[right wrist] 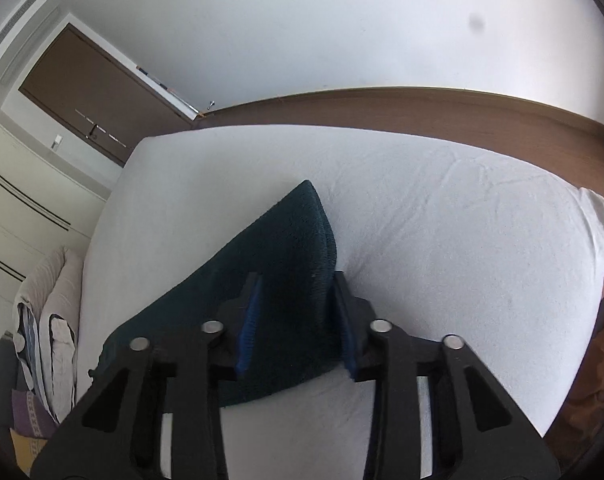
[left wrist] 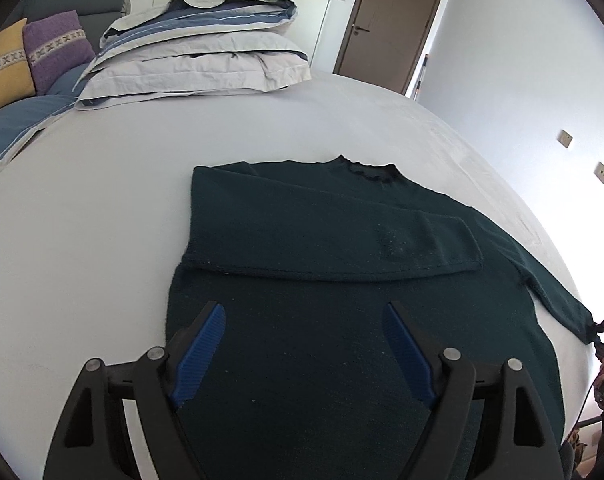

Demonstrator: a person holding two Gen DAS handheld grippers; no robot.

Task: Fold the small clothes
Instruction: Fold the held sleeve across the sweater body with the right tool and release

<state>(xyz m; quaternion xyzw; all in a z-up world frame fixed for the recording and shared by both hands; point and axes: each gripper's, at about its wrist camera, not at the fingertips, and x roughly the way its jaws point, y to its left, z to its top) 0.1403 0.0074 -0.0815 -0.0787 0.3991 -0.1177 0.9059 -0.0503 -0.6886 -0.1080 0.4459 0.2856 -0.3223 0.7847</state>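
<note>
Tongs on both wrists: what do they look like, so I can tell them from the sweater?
Both left tongs and right tongs are matte black angular linkages with round silver pivot pins. Each finger carries a ribbed blue pad. No markings or sleeves show.

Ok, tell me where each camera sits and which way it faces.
Left wrist: on the open left hand-held gripper, tilted down over the dark green sweater toward the folded bedding and door; only its fingers show.
Right wrist: on the right hand-held gripper, looking down at the sweater's sleeve cuff clamped between its pads.
Shared: sweater, white bed, bedding, door.
</note>
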